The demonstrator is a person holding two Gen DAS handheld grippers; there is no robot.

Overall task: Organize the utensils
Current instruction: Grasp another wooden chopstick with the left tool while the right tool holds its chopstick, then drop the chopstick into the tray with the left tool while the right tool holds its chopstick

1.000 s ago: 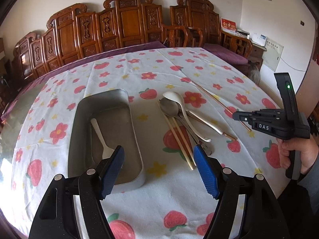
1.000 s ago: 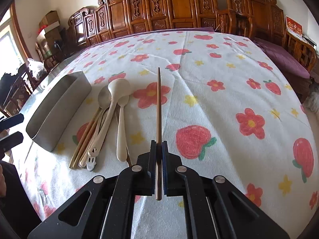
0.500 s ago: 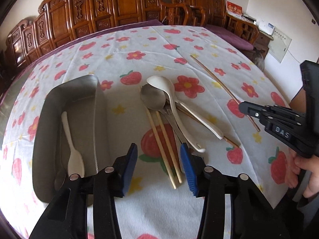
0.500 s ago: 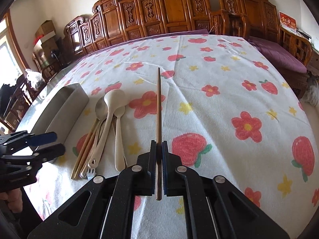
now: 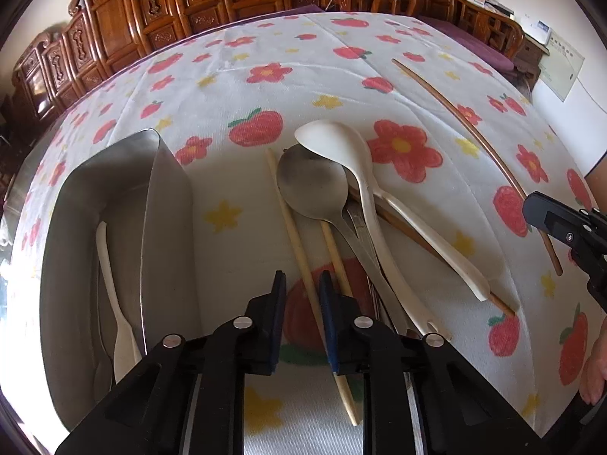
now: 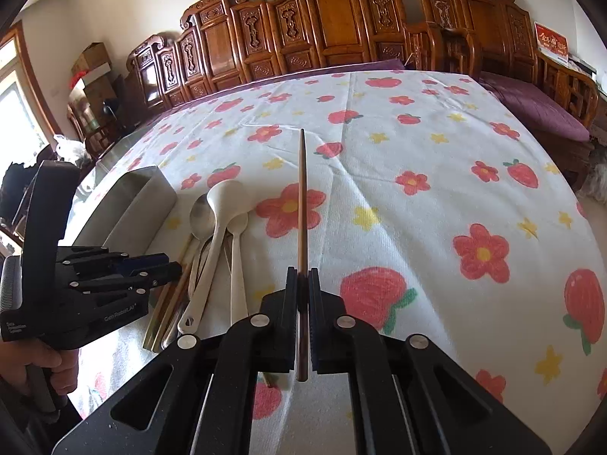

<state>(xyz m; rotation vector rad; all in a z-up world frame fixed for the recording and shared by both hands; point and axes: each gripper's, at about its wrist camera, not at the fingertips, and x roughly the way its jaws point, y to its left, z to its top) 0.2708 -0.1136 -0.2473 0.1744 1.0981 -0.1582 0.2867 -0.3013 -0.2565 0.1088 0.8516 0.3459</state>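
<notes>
My left gripper (image 5: 302, 284) is low over the utensil pile, its jaws narrowed around a pale bamboo chopstick (image 5: 292, 227) that lies on the cloth; a small gap still shows. A second pale chopstick (image 5: 334, 254), a steel spoon (image 5: 313, 185), a white ladle spoon (image 5: 353, 174) and a white spoon (image 5: 436, 242) lie beside it. A steel tray (image 5: 167, 204) at left holds a white spoon (image 5: 114, 295). My right gripper (image 6: 302, 280) is shut on a dark brown chopstick (image 6: 302, 197), also visible in the left view (image 5: 466, 125).
The table has a white cloth (image 6: 436, 159) printed with flowers and strawberries. Carved wooden chairs (image 6: 341, 19) ring the far side. The table's edge falls away at right near a purple cushioned seat (image 6: 531, 106). The left gripper shows in the right wrist view (image 6: 159, 267).
My left gripper has dropped and moved right from beside the tray onto the utensil pile, and its jaws have narrowed around a pale chopstick. The right gripper keeps holding the brown chopstick.
</notes>
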